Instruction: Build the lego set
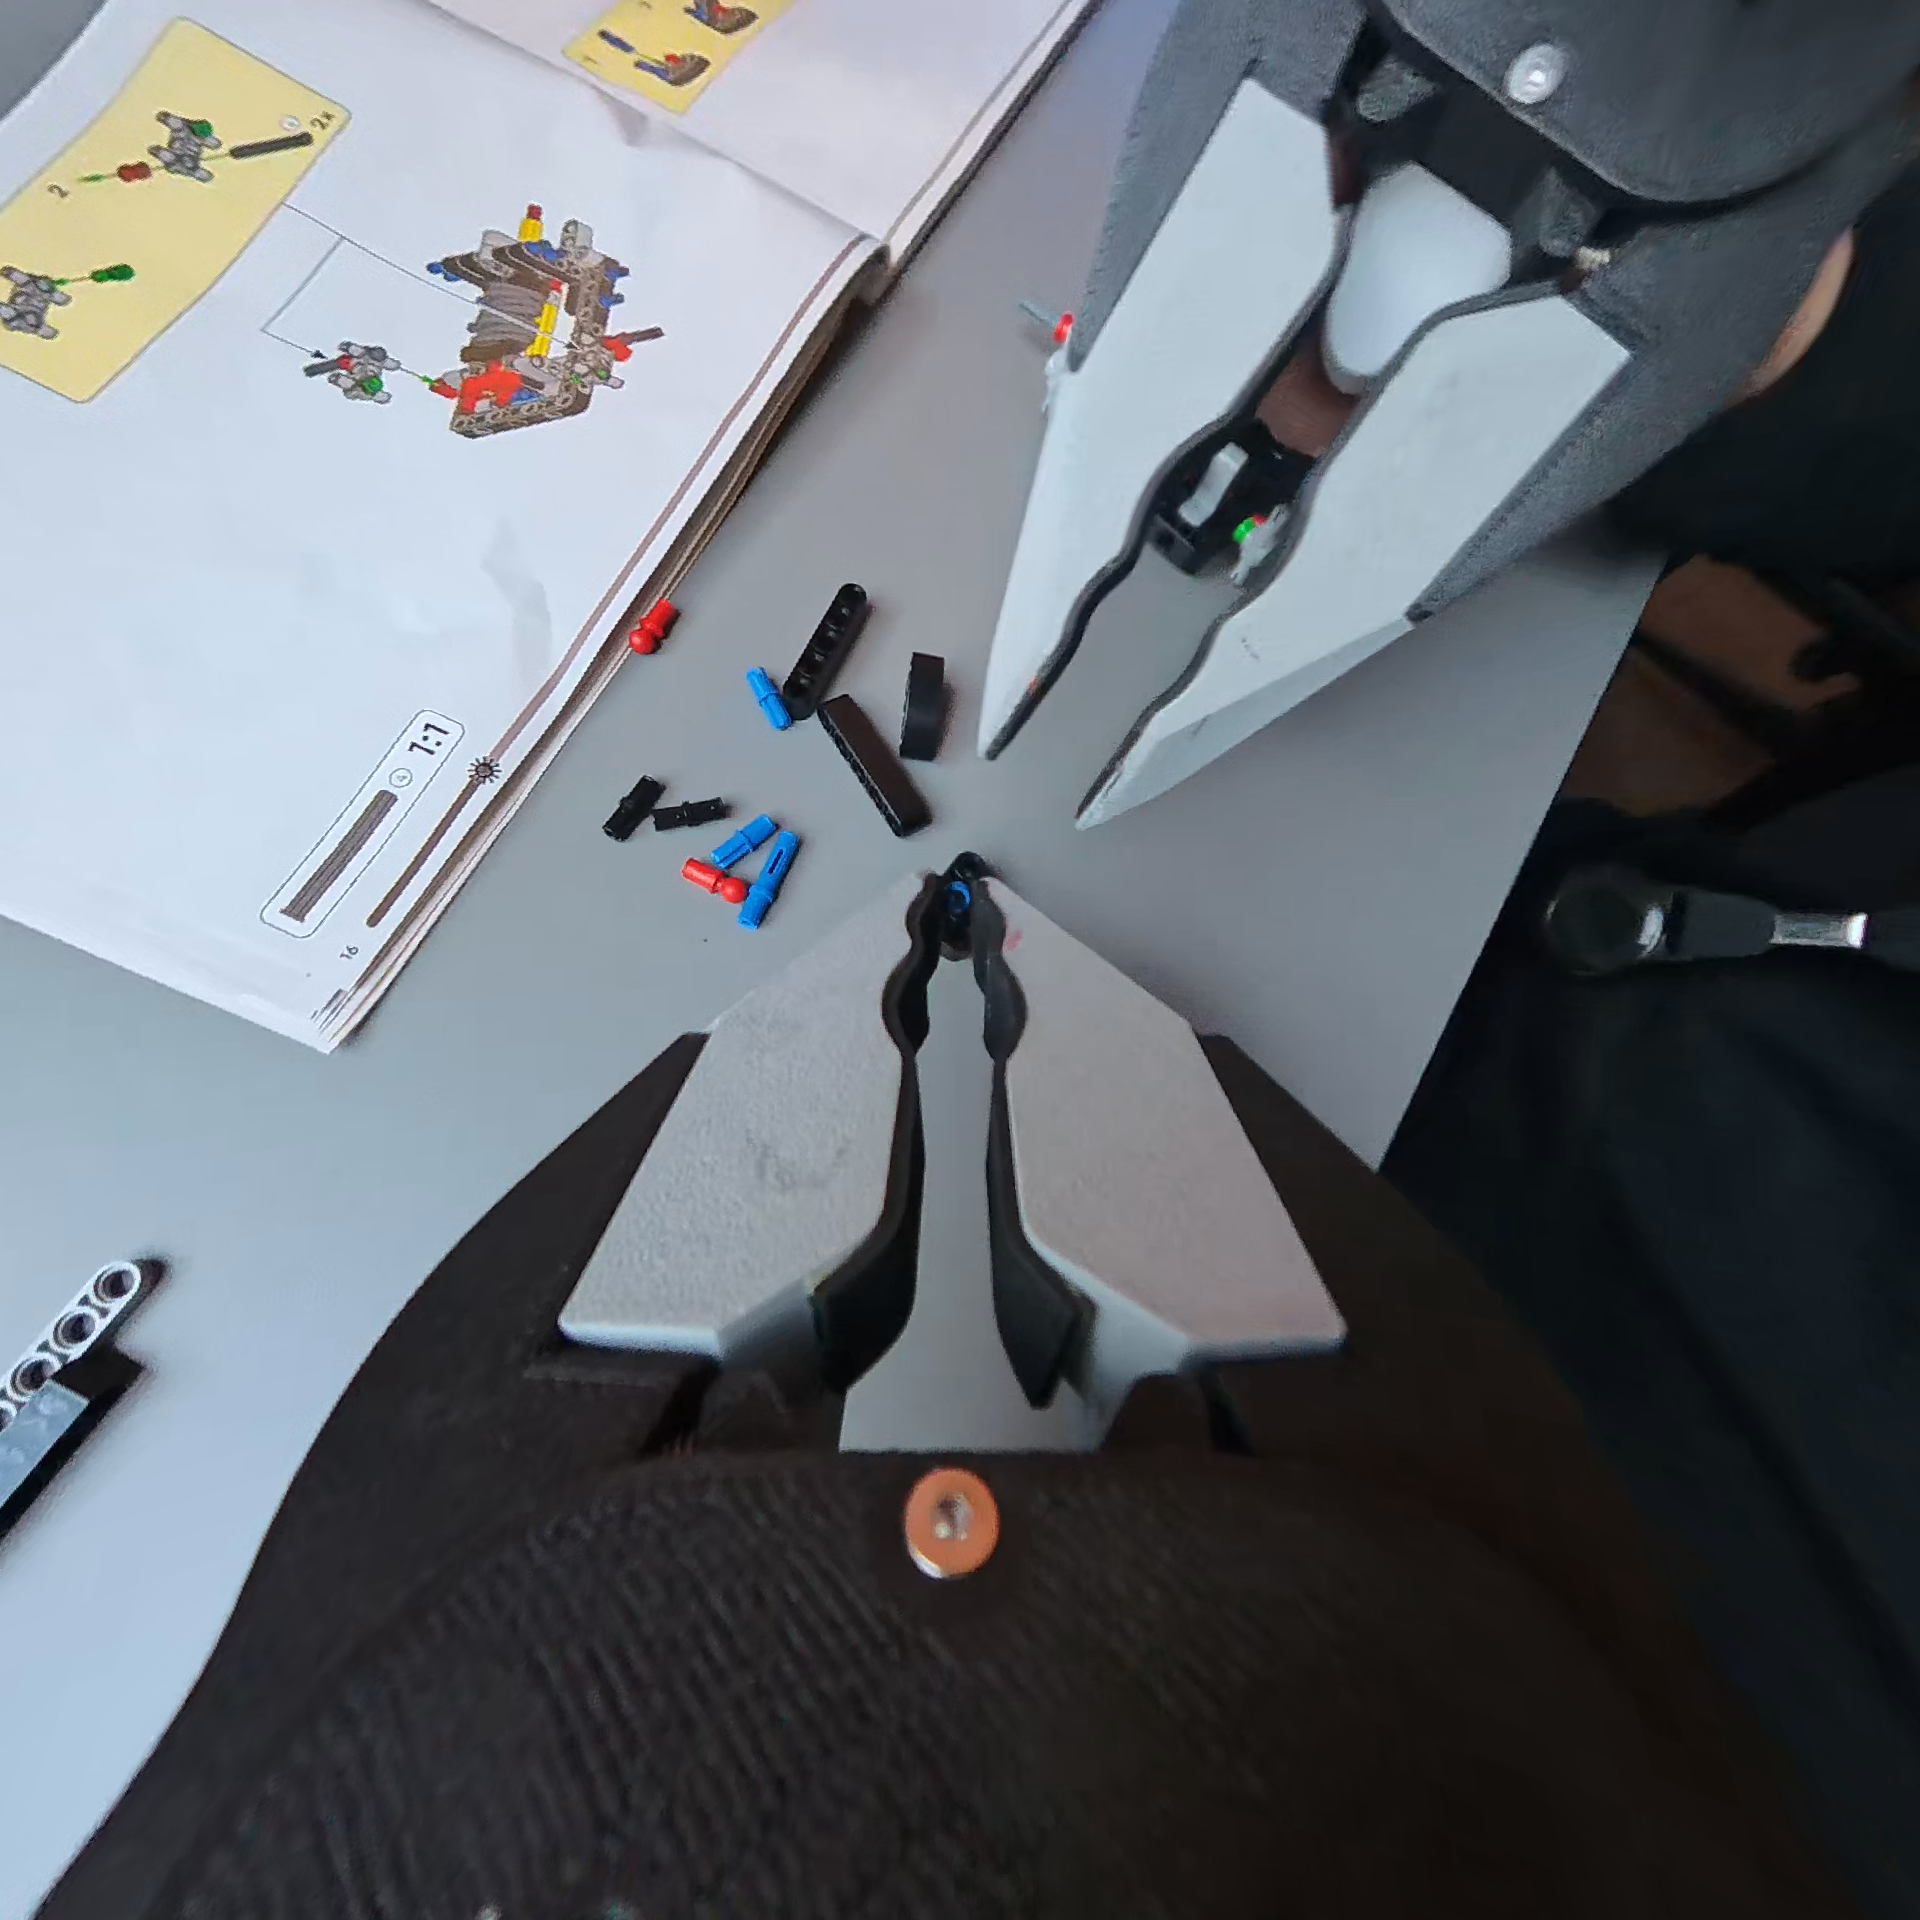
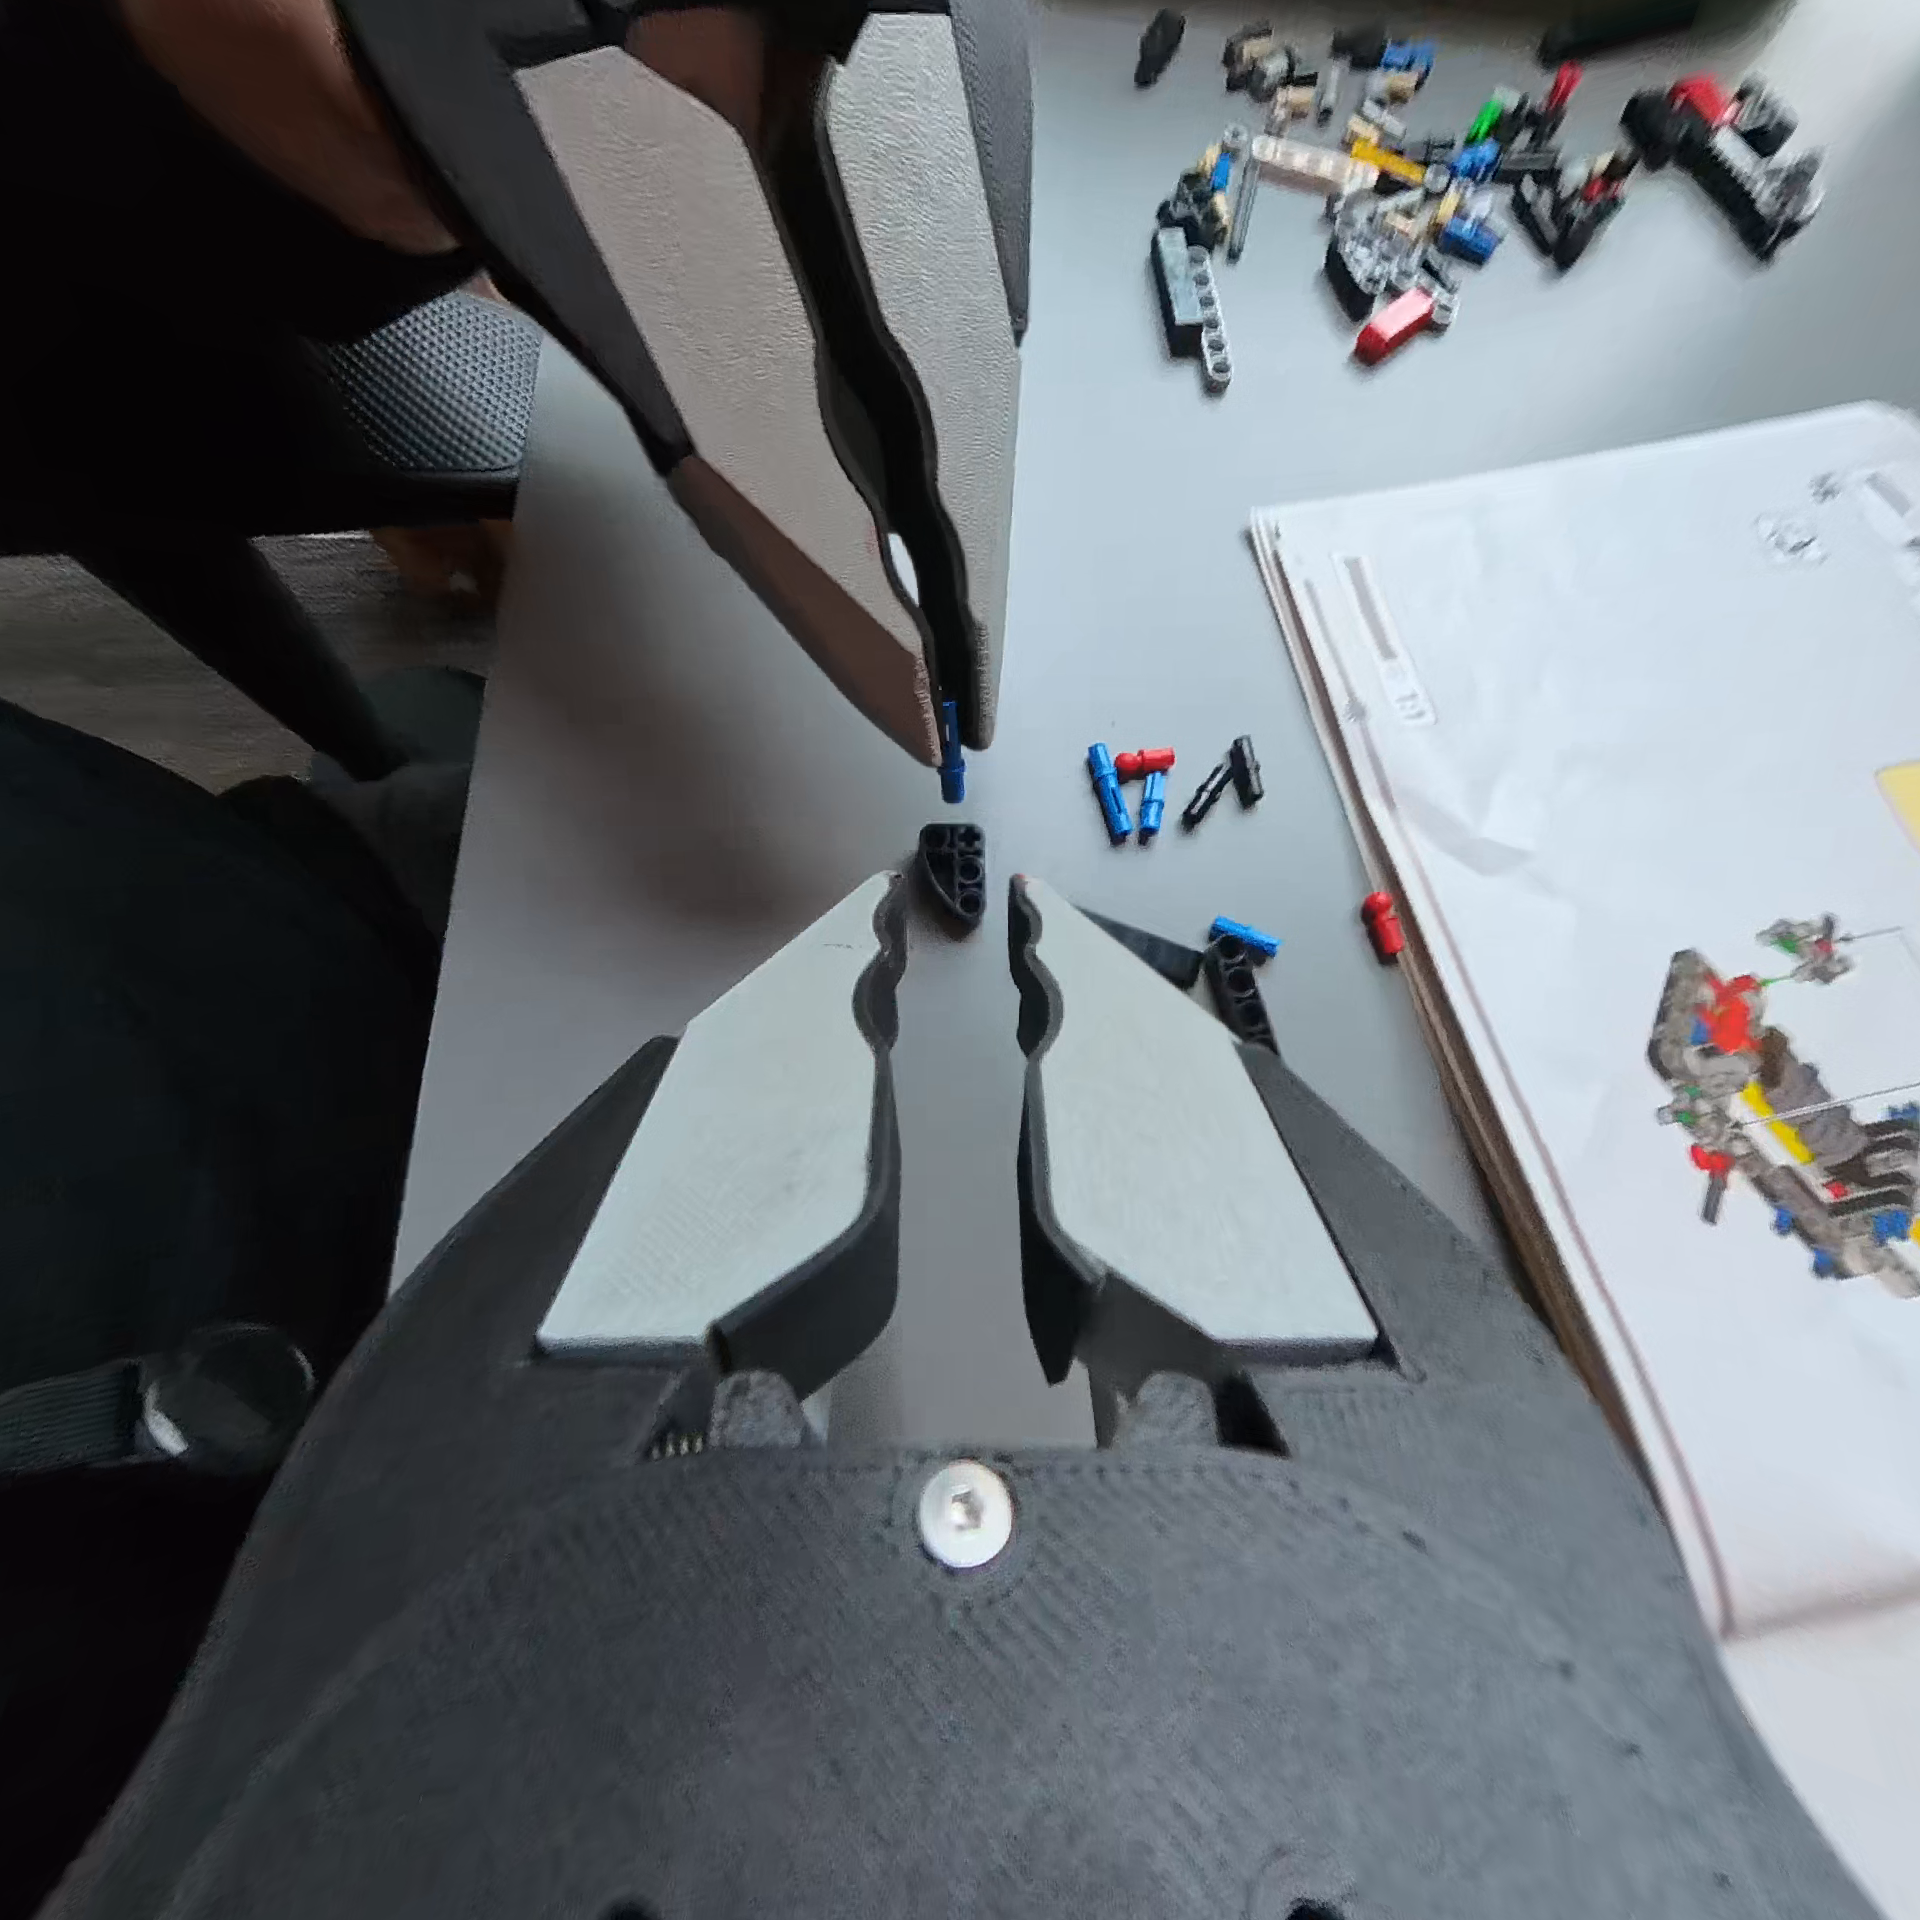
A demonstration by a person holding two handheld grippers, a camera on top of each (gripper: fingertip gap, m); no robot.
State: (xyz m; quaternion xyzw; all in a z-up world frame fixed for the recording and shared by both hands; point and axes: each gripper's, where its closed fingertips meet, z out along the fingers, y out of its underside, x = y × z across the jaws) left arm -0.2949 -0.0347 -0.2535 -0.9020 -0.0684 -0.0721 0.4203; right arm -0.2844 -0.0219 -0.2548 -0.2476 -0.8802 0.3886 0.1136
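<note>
While left tongs pinch blue pin; right view alone shows brick pile

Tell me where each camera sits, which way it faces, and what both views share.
Left wrist view: mounted on the left tongs, looking down along them at the grey table; its tips pinch a blue pin; the right tongs enter from the top right.
Right wrist view: mounted on the right tongs, open by a black piece; the left tongs come in from above with the pin.
Shared: both tongs, the pin, loose pins, the open manual.
</note>
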